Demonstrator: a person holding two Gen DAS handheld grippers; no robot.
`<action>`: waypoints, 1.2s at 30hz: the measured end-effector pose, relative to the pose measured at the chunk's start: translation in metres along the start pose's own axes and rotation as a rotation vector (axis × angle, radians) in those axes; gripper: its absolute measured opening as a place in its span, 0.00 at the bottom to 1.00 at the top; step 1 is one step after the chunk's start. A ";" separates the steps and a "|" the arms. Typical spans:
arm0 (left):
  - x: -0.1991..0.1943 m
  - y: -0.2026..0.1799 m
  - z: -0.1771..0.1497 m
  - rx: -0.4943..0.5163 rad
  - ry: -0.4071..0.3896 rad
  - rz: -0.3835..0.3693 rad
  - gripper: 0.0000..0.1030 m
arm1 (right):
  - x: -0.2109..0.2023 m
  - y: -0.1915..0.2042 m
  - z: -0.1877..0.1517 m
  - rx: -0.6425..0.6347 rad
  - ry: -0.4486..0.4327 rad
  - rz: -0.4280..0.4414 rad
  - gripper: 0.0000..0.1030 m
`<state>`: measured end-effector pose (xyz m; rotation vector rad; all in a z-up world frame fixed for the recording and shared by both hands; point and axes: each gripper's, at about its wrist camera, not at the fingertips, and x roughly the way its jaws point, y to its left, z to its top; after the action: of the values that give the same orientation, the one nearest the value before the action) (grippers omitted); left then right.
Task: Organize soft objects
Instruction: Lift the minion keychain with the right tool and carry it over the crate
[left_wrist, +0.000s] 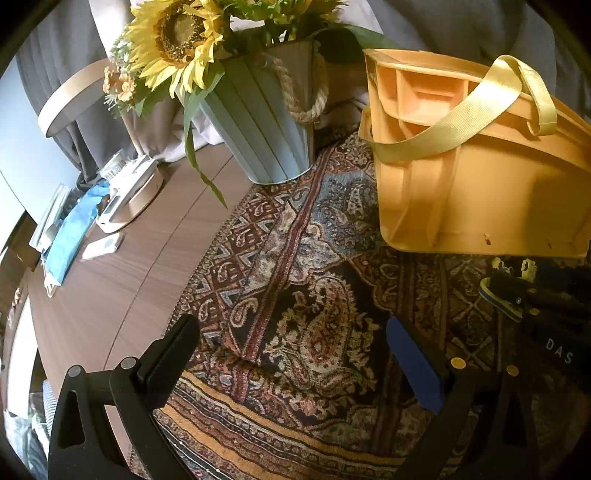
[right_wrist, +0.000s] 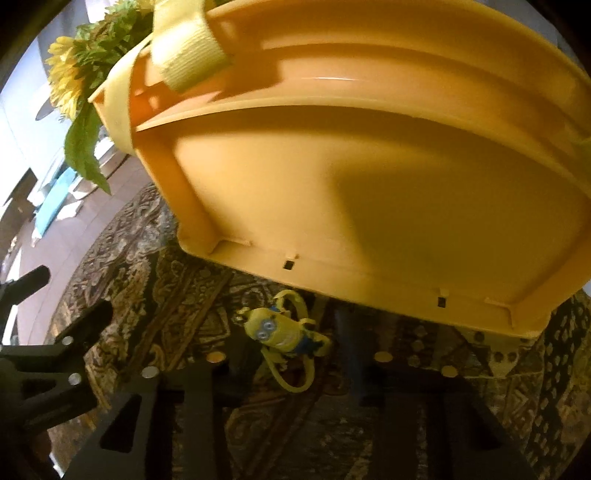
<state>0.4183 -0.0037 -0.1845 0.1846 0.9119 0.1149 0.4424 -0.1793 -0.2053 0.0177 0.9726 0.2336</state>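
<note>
A yellow plastic basket (left_wrist: 480, 192) with a pale fabric strap (left_wrist: 476, 110) stands on the patterned cloth (left_wrist: 295, 295); it fills the right wrist view (right_wrist: 369, 184). A small yellow minion toy (right_wrist: 284, 332) with thin looped straps lies on the cloth just before the basket, between my right gripper's (right_wrist: 291, 354) open fingers. My left gripper (left_wrist: 291, 354) is open and empty, low over the cloth, left of the basket. The right gripper (left_wrist: 535, 314) shows at the right edge of the left wrist view.
A grey bucket (left_wrist: 266, 129) with sunflowers (left_wrist: 177, 37) and a rope handle stands behind the cloth, left of the basket. On the wooden table (left_wrist: 110, 288) at far left lie a blue cloth (left_wrist: 70, 232), white devices and a round mirror (left_wrist: 74, 96).
</note>
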 end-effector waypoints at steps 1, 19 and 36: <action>0.000 0.000 0.000 -0.004 0.001 -0.004 1.00 | 0.000 0.001 0.000 -0.004 -0.002 -0.002 0.35; -0.029 -0.001 0.007 -0.015 -0.072 -0.019 1.00 | -0.039 0.011 0.001 -0.008 -0.057 0.021 0.30; -0.093 -0.007 0.025 -0.007 -0.236 -0.066 1.00 | -0.117 0.009 0.007 -0.013 -0.191 0.005 0.30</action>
<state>0.3815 -0.0302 -0.0991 0.1572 0.6819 0.0339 0.3832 -0.1937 -0.1042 0.0300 0.7809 0.2387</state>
